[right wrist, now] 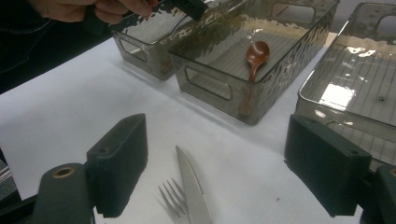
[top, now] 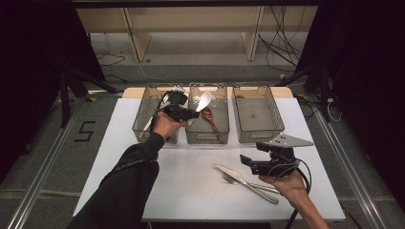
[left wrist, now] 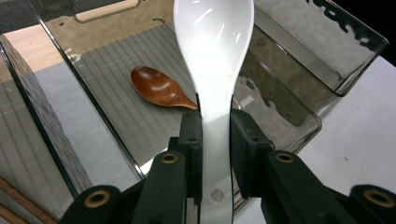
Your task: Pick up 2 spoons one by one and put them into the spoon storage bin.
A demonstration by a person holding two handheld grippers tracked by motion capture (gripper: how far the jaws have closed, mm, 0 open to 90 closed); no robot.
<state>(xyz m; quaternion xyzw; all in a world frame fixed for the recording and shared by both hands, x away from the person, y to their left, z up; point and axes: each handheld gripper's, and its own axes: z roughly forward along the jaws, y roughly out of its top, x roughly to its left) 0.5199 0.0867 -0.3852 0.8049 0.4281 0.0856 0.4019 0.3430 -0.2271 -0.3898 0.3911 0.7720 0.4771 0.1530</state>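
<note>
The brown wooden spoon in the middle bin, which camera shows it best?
The left gripper view: the brown spoon has its bowl close and sharp there, though the white spoon covers its handle. The high view shows the whole spoon, small. The right gripper view shows it through the middle bin wall.

A white table [top: 143,191] stands on grey floor [top: 43,157], wooden shelving [top: 191,28] behind, darkness around.

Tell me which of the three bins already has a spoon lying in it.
The middle bin: a brown wooden spoon lies on its floor. The right bin looks empty, and the left bin shows no spoon.
</note>
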